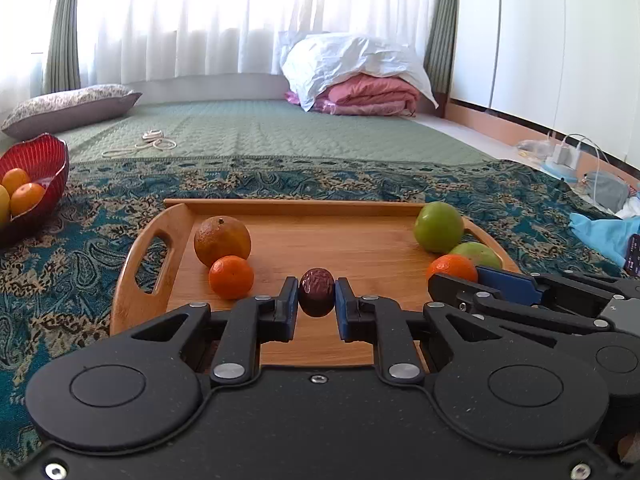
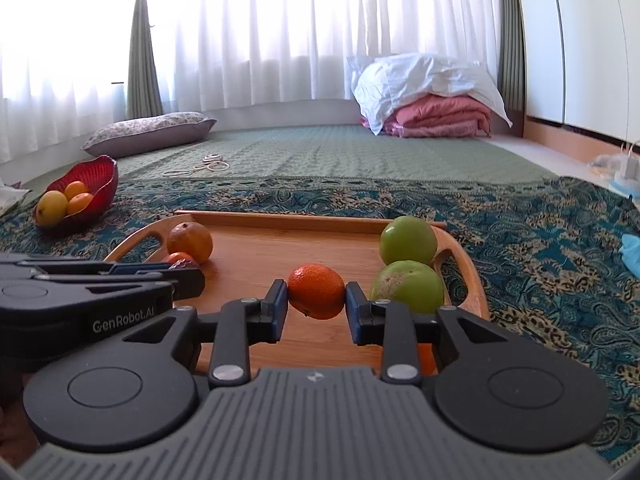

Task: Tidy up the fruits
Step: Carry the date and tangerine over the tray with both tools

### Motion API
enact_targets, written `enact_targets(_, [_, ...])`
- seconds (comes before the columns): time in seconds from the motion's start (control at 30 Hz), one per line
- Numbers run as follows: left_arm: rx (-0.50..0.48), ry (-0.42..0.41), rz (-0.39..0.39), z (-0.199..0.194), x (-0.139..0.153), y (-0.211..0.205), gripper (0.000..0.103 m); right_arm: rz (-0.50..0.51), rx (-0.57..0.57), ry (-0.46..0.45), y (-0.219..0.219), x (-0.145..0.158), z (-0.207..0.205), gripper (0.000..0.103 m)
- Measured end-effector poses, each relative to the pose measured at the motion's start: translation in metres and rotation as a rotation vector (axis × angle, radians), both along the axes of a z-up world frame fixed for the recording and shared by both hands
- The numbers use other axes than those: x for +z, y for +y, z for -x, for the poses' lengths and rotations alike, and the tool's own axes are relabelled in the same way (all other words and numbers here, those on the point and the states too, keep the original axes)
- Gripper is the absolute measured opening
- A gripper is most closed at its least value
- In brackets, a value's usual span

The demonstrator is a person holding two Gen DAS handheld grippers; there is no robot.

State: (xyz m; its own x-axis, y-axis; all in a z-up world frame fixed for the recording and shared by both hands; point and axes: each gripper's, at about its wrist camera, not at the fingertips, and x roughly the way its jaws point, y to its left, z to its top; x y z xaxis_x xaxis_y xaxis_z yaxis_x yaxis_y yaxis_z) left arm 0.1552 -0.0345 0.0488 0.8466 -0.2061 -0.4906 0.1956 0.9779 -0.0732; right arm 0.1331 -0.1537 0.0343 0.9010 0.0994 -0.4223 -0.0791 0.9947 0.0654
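Both grippers are mid-pickup over the wooden tray (image 1: 280, 220): the left gripper (image 1: 317, 300) is clamped on a dark red date (image 1: 317, 292) at frame centre, and the right gripper (image 2: 316, 300) is clamped on a small tangerine (image 2: 316, 290). The next move probably calls for carrying both to the red bowl (image 2: 104, 178) at the left edge, keeping each grip firm.

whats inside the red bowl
The red bowl holds a yellow fruit and two small oranges. Its near wall hides their undersides and anything beneath them.
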Motion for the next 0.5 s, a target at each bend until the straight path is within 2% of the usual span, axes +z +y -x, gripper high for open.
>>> enact_targets(0.5, [0.022, 0.055, -0.035, -0.040, -0.024, -0.002, 0.018, 0.000, -0.033, 0.095, -0.003, -0.018, -0.034, 0.036])
